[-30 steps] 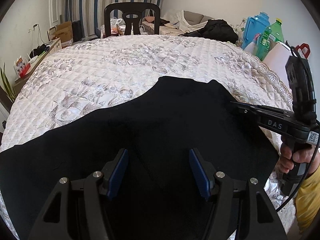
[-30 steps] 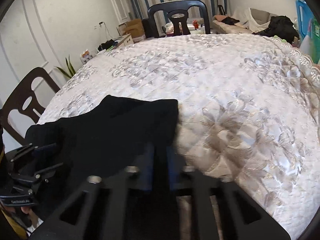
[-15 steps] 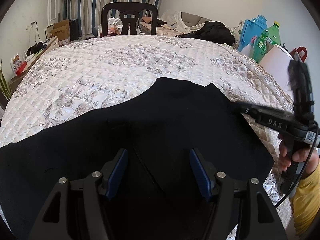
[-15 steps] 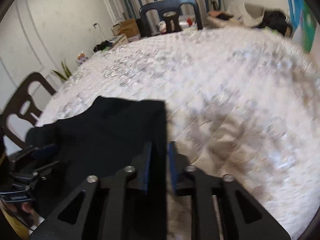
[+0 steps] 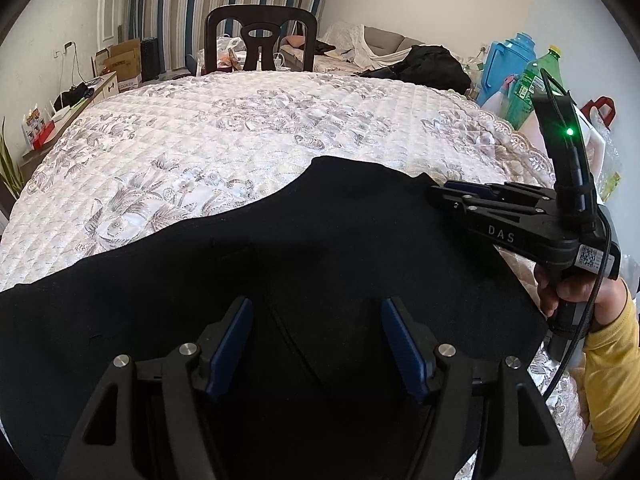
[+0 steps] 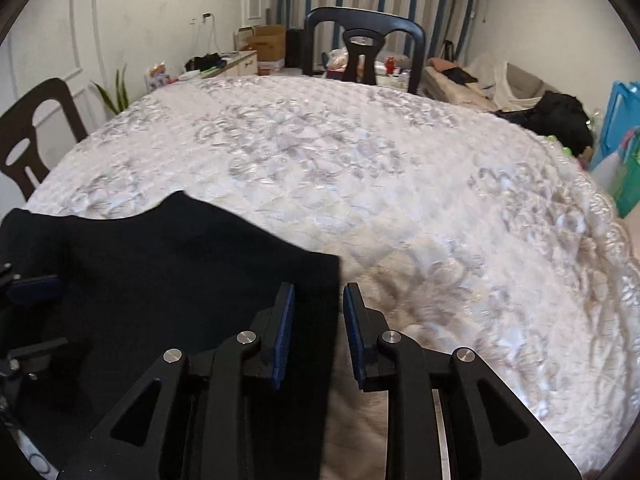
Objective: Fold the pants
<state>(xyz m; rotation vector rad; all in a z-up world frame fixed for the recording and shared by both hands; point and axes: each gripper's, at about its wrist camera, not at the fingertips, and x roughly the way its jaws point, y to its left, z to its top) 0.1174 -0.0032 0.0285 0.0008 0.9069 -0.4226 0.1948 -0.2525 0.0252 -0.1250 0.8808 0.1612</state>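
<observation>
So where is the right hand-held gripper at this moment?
In the left wrist view the right hand-held gripper is at the right, over the far right corner of the black pants lying on the quilted table cover.

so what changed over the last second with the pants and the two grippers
The right hand-held gripper was shut on the black pants' right edge; its jaws have just opened and let go, the edge lying loose between them. The left hand-held gripper stayed open above the pants, which lie flat on the quilted cover.

The pants (image 5: pixel 280 264) run past the left wrist view's left and bottom edges.
</observation>
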